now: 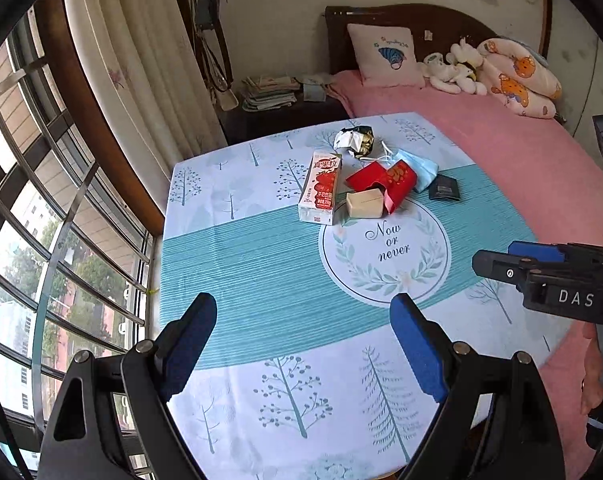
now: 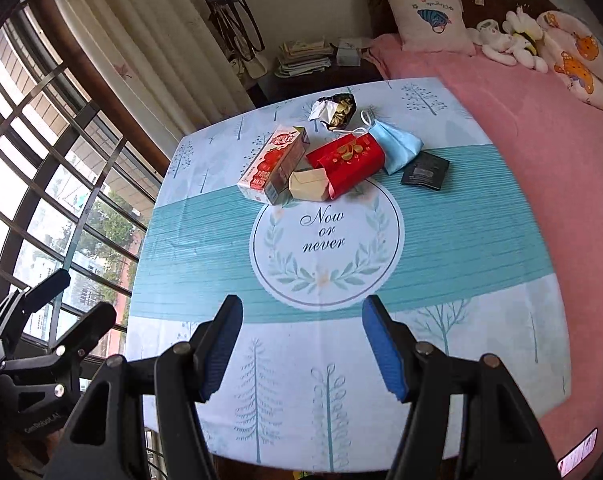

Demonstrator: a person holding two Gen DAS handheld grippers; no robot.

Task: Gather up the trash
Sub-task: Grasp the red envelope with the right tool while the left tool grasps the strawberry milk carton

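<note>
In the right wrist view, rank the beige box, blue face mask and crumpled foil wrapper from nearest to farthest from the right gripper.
1. beige box, at the front of the pile, by the printed circle.
2. blue face mask, further back, to the right.
3. crumpled foil wrapper, at the far edge of the table.

The right gripper is open.

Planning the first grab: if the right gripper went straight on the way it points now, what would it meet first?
Probably bare tablecloth: the open right gripper points down at the "Now or never" circle, short of the trash. The beige box and red packet lie just beyond it; depth is unclear.
</note>
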